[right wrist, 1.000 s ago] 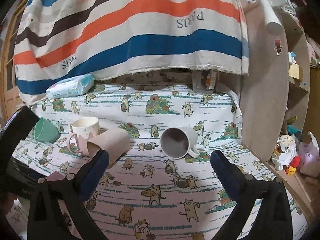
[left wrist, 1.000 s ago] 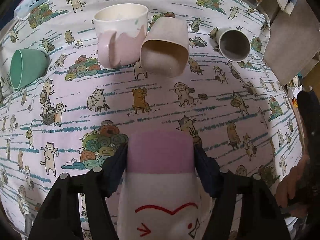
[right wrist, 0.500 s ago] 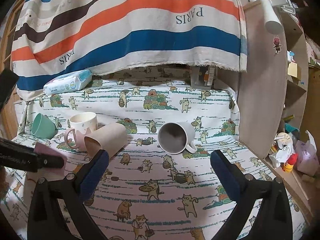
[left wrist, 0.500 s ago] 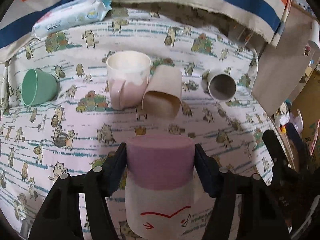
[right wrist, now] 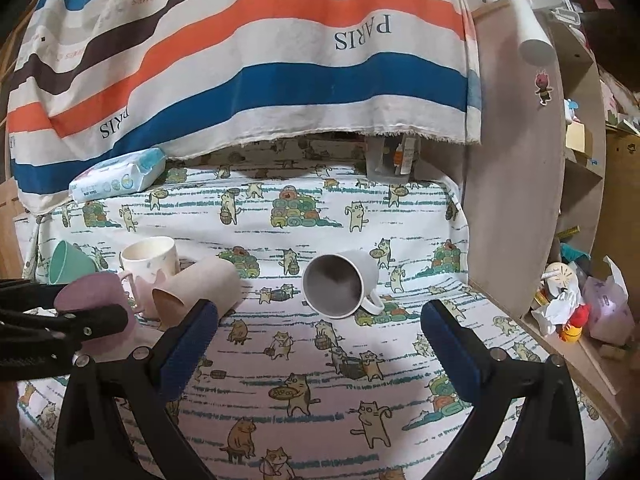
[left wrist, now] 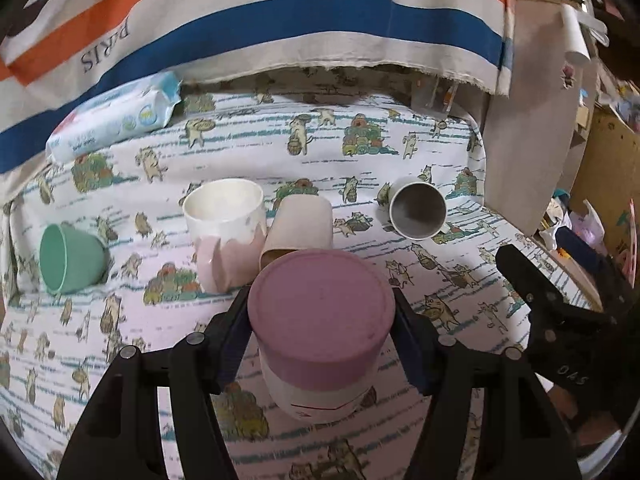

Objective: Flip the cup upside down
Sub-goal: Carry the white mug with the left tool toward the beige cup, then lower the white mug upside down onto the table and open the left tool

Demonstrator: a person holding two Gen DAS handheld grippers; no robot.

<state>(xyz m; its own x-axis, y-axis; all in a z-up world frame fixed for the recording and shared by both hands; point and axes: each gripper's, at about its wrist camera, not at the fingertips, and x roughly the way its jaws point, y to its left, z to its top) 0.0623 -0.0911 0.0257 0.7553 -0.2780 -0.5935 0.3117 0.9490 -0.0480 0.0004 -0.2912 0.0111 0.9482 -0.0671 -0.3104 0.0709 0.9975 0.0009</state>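
Note:
My left gripper [left wrist: 322, 340] is shut on a pink and white cup [left wrist: 320, 332]. The cup is tilted with its pink base toward the camera, above the cat-print cloth [left wrist: 280, 152]. The same cup [right wrist: 94, 308] shows at the left of the right wrist view, held by the left gripper's fingers [right wrist: 92, 322]. My right gripper [right wrist: 320, 344] is open and empty above the cloth, in front of a grey mug [right wrist: 340, 284] lying on its side.
On the cloth are a green cup on its side [left wrist: 70, 258], an upright white and pink mug [left wrist: 226, 232], a beige cup on its side [left wrist: 300, 228] and the grey mug [left wrist: 418, 210]. A wipes pack [left wrist: 116, 114] lies at the back. A shelf [right wrist: 516, 184] stands to the right.
My left gripper has lifted and tipped the pink and white cup, so its base now faces the camera and more of the back of the room shows. The right gripper has barely moved.

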